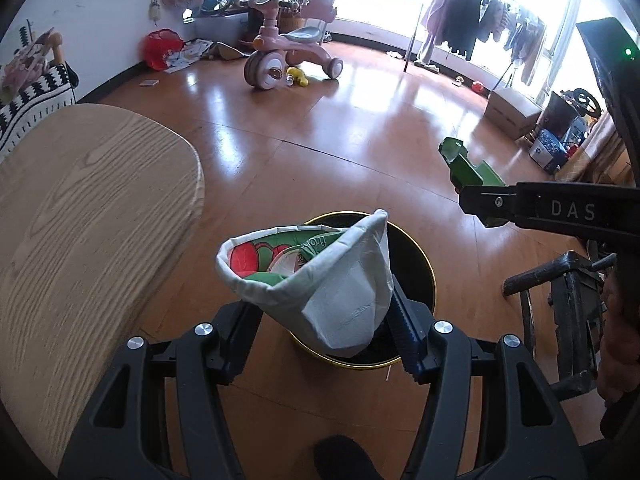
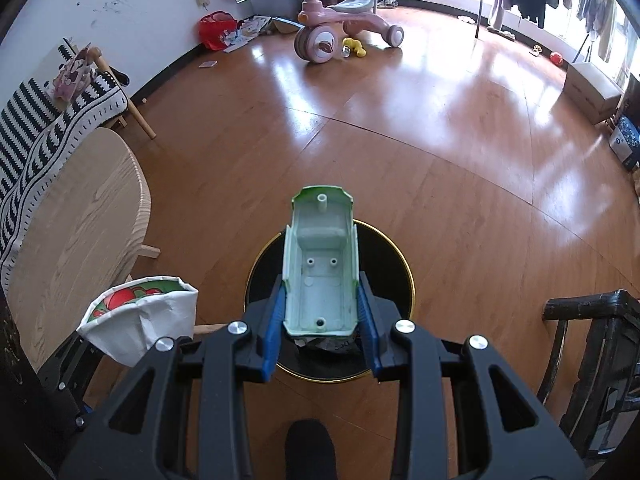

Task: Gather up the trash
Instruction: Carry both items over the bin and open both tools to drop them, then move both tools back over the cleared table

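The black trash bin (image 2: 384,256) with its gold rim stands on the wooden floor (image 2: 400,152) and serves as the anchor here; both pieces of trash hang over or beside its mouth, presumably so they can fall straight in. Left of the bin, close to it, the rounded wooden table (image 1: 80,220) curves away.

Above the bin's near side, the left gripper (image 1: 320,316) is closed on a crumpled paper cup (image 1: 320,276), white outside with red and green print inside. It pinches the cup's squashed base, so the open mouth tips away from the camera.

Directly over the bin's centre, the right gripper (image 2: 320,312) has its blue-padded fingers (image 2: 274,324) closed partway against the two long sides of a green plastic toy shell (image 2: 320,264), hollow side up and pointing forward. That side grip looks chosen to keep the thin shell steady. Some crumpled waste already lies inside the bin, below the shell.
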Tool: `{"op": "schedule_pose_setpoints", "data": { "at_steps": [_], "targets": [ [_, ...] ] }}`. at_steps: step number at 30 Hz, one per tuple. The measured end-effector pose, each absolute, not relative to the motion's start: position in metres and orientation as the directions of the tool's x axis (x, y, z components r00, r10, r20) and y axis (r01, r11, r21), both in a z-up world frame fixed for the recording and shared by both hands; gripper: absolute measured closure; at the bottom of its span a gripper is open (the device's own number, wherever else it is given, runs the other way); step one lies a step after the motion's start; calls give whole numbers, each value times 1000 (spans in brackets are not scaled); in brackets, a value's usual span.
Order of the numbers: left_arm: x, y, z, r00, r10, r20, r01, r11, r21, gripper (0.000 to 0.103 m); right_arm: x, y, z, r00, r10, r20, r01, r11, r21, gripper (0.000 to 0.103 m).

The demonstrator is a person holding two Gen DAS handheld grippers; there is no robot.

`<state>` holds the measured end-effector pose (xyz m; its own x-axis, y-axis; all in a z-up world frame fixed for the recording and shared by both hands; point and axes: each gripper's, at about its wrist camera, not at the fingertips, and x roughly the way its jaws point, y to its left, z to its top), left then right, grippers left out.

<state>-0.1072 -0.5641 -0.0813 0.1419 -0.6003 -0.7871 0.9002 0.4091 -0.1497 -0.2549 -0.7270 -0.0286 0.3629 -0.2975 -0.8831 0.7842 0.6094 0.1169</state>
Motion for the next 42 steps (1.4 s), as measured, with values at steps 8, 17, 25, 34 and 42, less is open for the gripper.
{"op": "schedule_pose_setpoints", "data": {
  "at_steps": [8,17,25,34,42],
  "targets": [
    [-105,-566,-82,138,-600,-788,901,407,-153,44,-259,-728,-32,355,-299,-886,791,601,114,70],
    [-109,-570,-89,120,-608,-785,902,397,-170,43,-263,-731,-35,351,-301,-887,800,589,116,70],
    [-112,-575,-92,103,-621,-777,903,386,-189,33,-272,-733,-29,367,-333,-869,817,562,129,39],
    [-94,-555,-73,149,-634,-759,881,433,-189,23,-258,-720,-16,384,-366,-848,806,581,114,27],
    [-36,-464,-21,330,-636,-697,778,602,-181,12,-202,-664,12,489,-387,-782,722,682,114,13]
  ]
}}
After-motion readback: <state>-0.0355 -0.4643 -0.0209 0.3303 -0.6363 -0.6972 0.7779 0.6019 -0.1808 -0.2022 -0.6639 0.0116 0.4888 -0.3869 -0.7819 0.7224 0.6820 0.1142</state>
